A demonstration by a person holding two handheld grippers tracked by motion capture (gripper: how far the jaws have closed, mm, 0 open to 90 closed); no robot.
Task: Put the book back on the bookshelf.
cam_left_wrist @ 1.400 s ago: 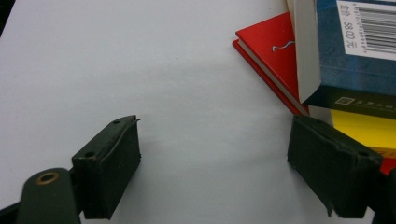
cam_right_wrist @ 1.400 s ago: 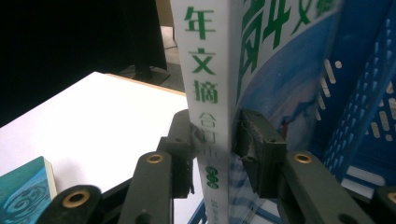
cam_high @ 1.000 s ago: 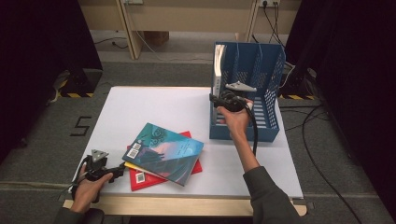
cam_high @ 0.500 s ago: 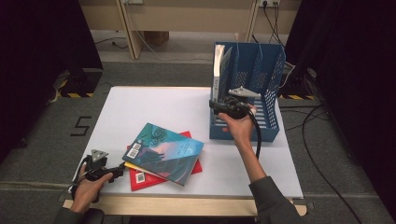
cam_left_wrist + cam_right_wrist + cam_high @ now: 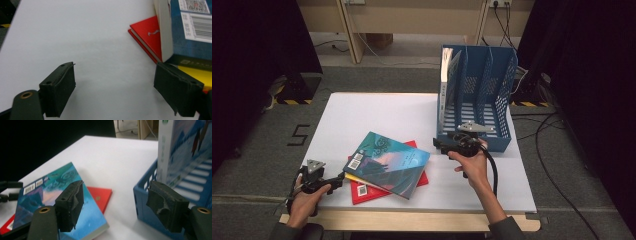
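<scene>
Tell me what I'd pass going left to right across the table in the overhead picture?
Left claw → stack of books, teal one on top of a red one → right claw → blue file rack, with one book standing upright in its leftmost slot.

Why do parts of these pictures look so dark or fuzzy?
High view: the white table is brightly lit, the room around it falls into near-black curtains, and the whole picture is soft. Left gripper view: the table looks evenly grey-white, and the barcode on the blue book reads sharper than the near black pads. Right gripper view: a black background fills the upper left, and the close blue rack is blurred.
</scene>
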